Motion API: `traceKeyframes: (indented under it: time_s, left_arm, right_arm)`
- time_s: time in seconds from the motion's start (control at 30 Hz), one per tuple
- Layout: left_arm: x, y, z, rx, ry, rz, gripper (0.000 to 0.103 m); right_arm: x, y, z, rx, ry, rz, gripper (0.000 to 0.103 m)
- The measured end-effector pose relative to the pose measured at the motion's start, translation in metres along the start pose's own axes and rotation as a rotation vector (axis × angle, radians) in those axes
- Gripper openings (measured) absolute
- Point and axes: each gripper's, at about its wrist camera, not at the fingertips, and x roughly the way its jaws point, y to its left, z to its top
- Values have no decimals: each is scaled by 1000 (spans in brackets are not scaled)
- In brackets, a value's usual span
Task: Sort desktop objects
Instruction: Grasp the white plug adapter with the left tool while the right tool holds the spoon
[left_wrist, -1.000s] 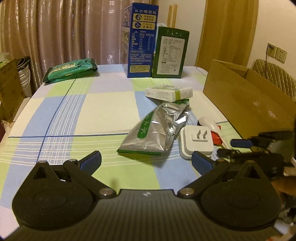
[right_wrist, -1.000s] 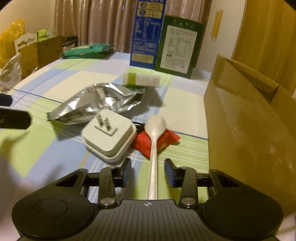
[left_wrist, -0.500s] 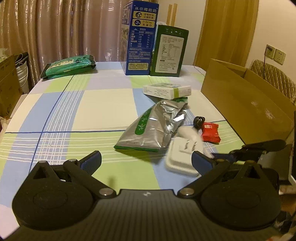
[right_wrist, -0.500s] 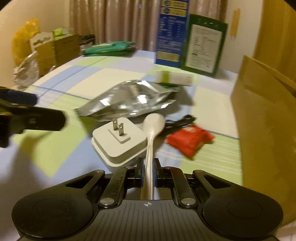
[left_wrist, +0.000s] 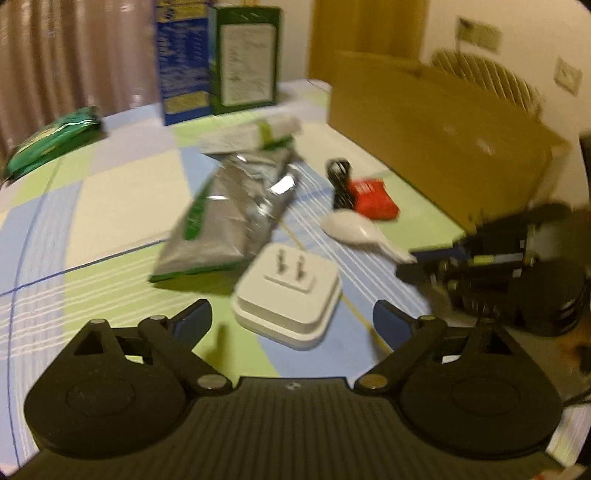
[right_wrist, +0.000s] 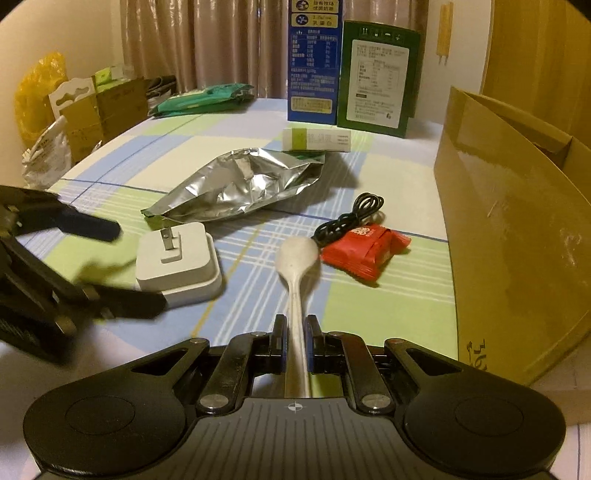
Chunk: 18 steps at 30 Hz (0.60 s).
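A checked cloth in blue, green and cream covered the counter (right_wrist: 258, 258). The right gripper (right_wrist: 295, 334) was clamped on the handle of a white spoon (right_wrist: 297, 258), whose bowl pointed away toward the middle of the counter. Just right of the bowl lay a red packet (right_wrist: 364, 247), with a coiled black cable (right_wrist: 351, 218) touching its far edge. Left of the spoon sat a white plug (right_wrist: 177, 258), prongs up. The left gripper (left_wrist: 291, 321) had its jaws spread wide and closing, one finger on each side of the plug, pads not touching it. Behind the plug lay a crumpled silver pouch (right_wrist: 240, 188), and beyond that a flat white box (right_wrist: 317, 140). At the far edge stood a blue carton (right_wrist: 314, 62) and a green carton (right_wrist: 380, 77) side by side, with a green pack (right_wrist: 203, 98) lying well to their left. A large cardboard box (right_wrist: 517, 229) stood along the right side of the counter.
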Motion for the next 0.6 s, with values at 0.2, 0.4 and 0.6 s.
traceKeyframes:
  time_s: [0.2,0.4,0.6]
  left_arm:
    - [18,-1,1,30,-7,5,83]
    - [15,-1,1,-18,23,18,62]
    - [-9,-21,-11,-58,74,59,62]
  right_arm:
    - [1,-2,-1,6,-10,6,6]
    - [0,1,0,-4,0,-1,6]
    - [-20,10,-9,1,27,-6,6]
